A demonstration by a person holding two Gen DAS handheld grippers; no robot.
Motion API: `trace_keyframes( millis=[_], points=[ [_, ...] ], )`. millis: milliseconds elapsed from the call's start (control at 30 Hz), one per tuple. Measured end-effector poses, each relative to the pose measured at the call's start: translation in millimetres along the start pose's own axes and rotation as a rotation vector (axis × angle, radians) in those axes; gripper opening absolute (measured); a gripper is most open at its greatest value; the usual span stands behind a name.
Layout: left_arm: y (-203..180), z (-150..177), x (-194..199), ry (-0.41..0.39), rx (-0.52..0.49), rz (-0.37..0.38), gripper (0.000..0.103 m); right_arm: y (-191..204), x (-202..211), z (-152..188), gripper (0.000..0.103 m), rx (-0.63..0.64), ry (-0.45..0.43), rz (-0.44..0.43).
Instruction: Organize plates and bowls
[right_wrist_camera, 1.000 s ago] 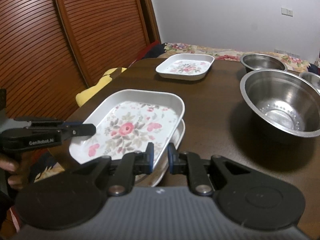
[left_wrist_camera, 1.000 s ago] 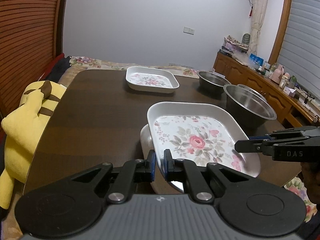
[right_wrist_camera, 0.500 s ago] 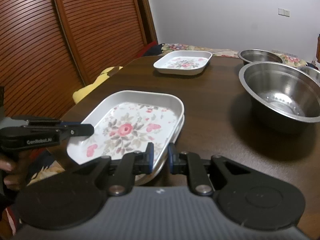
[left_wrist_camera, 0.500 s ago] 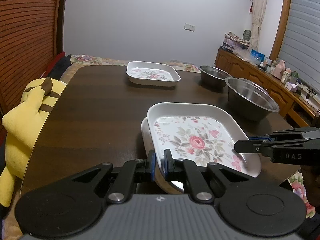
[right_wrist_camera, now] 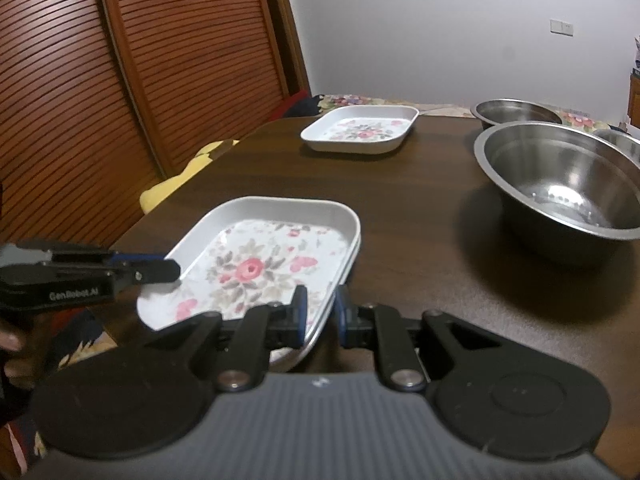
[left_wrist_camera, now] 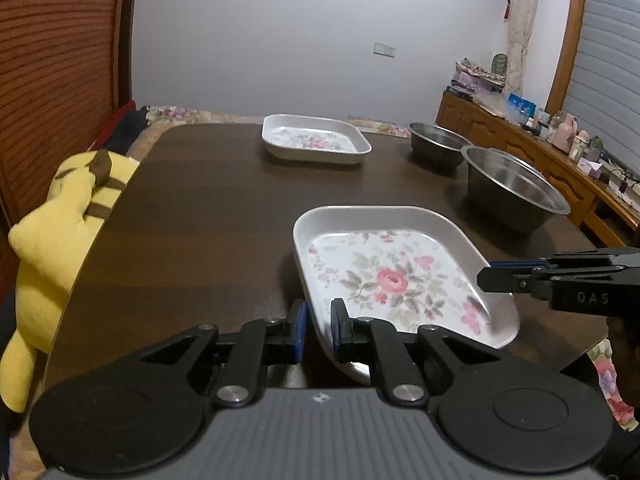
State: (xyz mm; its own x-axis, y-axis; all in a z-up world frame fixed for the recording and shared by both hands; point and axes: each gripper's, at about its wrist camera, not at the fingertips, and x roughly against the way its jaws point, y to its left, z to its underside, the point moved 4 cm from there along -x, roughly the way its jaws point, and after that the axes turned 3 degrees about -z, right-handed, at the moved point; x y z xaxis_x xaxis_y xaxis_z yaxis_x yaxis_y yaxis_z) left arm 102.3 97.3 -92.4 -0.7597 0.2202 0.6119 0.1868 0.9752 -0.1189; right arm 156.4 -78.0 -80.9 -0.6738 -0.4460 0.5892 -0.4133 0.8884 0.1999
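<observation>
Plate, white, rectangular, rose print (left_wrist_camera: 392,280) (right_wrist_camera: 256,268): lies at the near edge of the dark brown wooden table (left_wrist_camera: 200,220), nested on a second plate of the same pattern whose rim (right_wrist_camera: 286,358) shows just beneath it. Both near corners are straddled by grippers.

Left gripper (left_wrist_camera: 319,332) (right_wrist_camera: 172,270): black, blue pads. Jaws narrow and opening. The plate's near-left rim stands between them; the outer pad looks just clear of the rim, the inner pad lies against the plate's inside wall.

Right gripper (right_wrist_camera: 321,316) (left_wrist_camera: 486,278): black, blue pads. Jaws narrow, clamped on the near-right rim, one pad inside the plate and one outside. Whether the lower plate's rim is also caught, cannot tell.

Far plate, white, rectangular, same rose print (left_wrist_camera: 316,144) (right_wrist_camera: 360,130): flat on the table at its far side, well apart from the near stack.

Large stainless steel bowl (left_wrist_camera: 516,192) (right_wrist_camera: 560,184): upright on the right side of the table, near the stack but apart from it.

Small stainless steel bowl (left_wrist_camera: 436,142) (right_wrist_camera: 516,114): upright behind the large one, right of the far plate.

Yellow plush toy with brown stripes (left_wrist_camera: 60,232): beside the table's left edge.

Slatted wooden door (right_wrist_camera: 100,80): behind the toy.

Wooden sideboard (left_wrist_camera: 520,140): along the right wall, top crowded with small items too small to tell apart.
</observation>
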Motion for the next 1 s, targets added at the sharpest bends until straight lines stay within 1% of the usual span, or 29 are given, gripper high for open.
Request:
trace_keyframes(
  millis=[400, 600, 733, 1000],
  points=[
    [2, -4, 5, -0.018, 0.005, -0.005, 0.013, -1, 6, -7, 0.017, -0.006, -0.023, -0.001],
    [4, -16, 12, -0.046, 0.004, -0.005, 0.013, 0, 11, -17, 0.017, 0.005, -0.042, -0.005],
    [6, -32, 12, -0.066, -0.009, -0.005, 0.013, 2, 12, -33, 0.017, 0.037, -0.052, -0.004],
    [17, -72, -4, -0.093, -0.04, -0.031, 0.013, -1, 6, -85, 0.017, 0.117, -0.065, 0.003]
  ],
)
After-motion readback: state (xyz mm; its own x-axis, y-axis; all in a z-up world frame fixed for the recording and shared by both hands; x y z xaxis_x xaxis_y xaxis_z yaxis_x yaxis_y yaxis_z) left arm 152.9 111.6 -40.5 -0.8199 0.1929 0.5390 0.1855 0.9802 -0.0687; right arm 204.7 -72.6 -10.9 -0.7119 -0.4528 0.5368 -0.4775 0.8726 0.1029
